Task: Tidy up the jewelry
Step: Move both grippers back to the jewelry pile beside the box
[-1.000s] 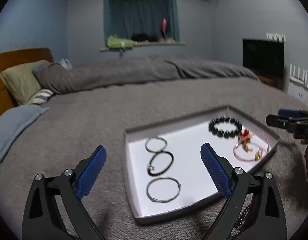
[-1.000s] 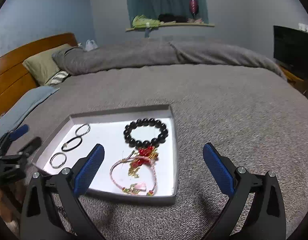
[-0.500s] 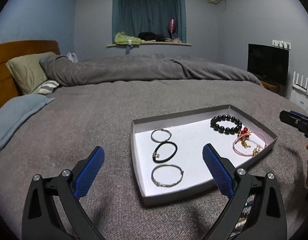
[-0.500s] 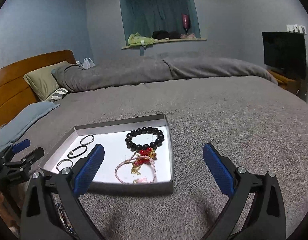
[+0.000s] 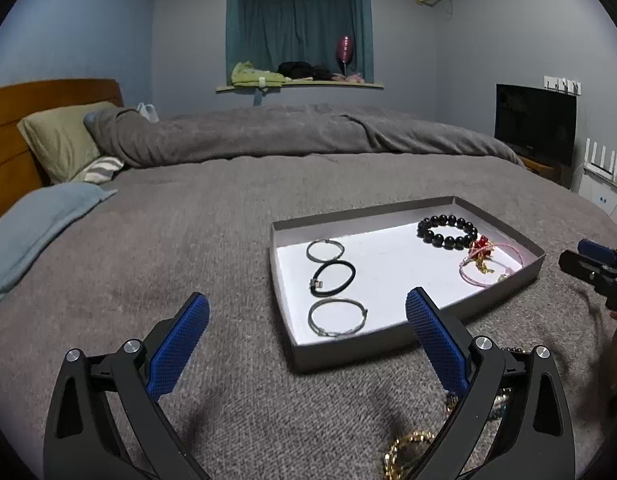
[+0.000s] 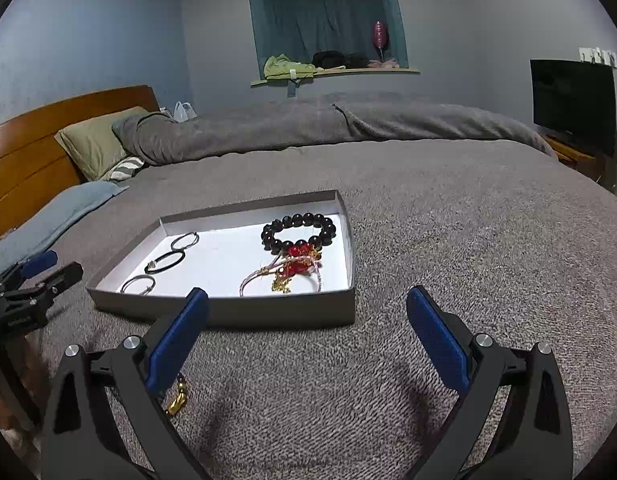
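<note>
Resting on a grey bedspread (image 5: 188,248), a shallow tray (image 5: 388,350) with three thin bangles (image 5: 337,317) along its left side, a black bead bracelet (image 5: 447,231) and a pink cord bracelet (image 5: 490,266) at right. Light, slippery, easily tangled; likely best pinched across one strand. Loose gold chain (image 5: 406,446) outside the tray, near its front edge. Left gripper (image 5: 307,322) and right gripper (image 6: 307,316) both spread wide, holding nothing.

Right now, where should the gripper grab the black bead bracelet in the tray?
Probably from straight above, pinching one side of the ring. The black bead bracelet lies flat in the tray, so one finger goes inside the loop and one outside. Choose the far beads, away from the red charm bracelet touching its near edge.
</note>
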Demonstrator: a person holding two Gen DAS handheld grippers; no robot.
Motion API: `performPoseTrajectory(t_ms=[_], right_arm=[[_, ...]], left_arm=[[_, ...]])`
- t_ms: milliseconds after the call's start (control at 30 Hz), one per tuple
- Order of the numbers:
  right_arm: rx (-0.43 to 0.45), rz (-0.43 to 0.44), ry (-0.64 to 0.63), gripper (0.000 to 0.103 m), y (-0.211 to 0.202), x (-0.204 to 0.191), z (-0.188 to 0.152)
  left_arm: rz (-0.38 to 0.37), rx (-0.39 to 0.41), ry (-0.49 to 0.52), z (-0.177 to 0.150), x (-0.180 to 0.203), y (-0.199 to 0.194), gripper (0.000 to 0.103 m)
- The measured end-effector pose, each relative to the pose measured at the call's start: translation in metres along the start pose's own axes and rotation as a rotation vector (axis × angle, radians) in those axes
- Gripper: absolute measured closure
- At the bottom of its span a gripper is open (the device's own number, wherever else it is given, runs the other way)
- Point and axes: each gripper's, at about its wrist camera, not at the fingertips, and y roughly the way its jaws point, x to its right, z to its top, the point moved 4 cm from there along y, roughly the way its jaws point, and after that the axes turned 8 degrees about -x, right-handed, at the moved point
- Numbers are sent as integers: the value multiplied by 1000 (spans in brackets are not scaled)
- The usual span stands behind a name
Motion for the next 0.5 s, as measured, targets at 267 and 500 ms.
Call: performPoseTrajectory(t_ms=[267, 500], right_arm=[[-36, 25, -5, 5, 0, -8, -11], [-65, 57, -17, 5, -1, -15, -16]], left_arm=[[-74, -34, 3, -22, 2, -15, 5], [-176, -105, 99, -49, 27, -24, 5]])
